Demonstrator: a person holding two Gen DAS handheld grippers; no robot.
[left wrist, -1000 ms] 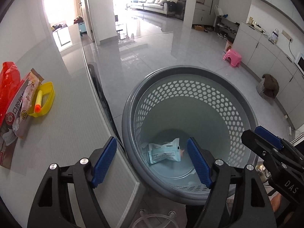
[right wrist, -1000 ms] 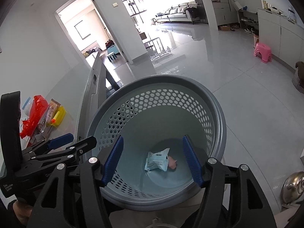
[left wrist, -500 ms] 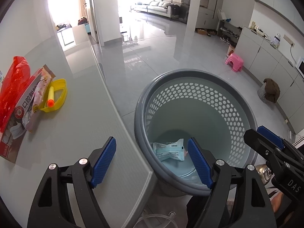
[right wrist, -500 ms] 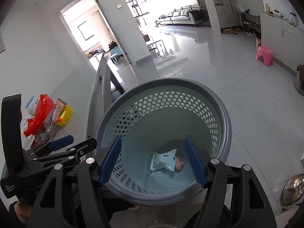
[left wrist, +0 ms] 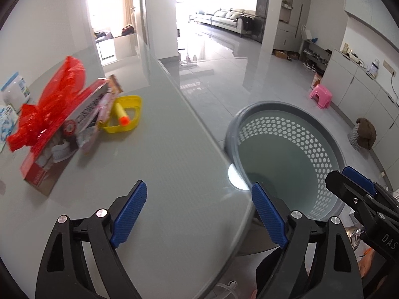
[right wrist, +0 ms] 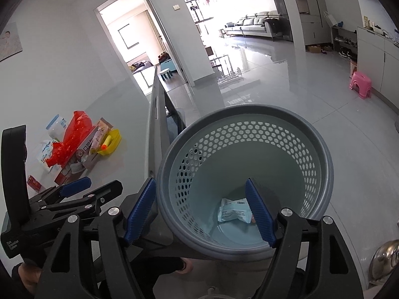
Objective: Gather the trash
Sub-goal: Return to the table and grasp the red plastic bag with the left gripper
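We have one packet (right wrist: 233, 213) in the bin (right wrist: 321, 147), and with both grippers, left (left wrist: 197, 214) and right (right wrist: 199, 211), gaping empty, the counter (left wrist: 162, 174) pile (left wrist: 62, 114) remains.

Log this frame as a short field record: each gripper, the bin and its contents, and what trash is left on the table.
left gripper: jaws open, empty, over the table
right gripper: jaws open, empty, above the bin
bin contents: one pale packet at the bottom
left on table: red bag, box, yellow tray holding a foam dart
task state: unfinished
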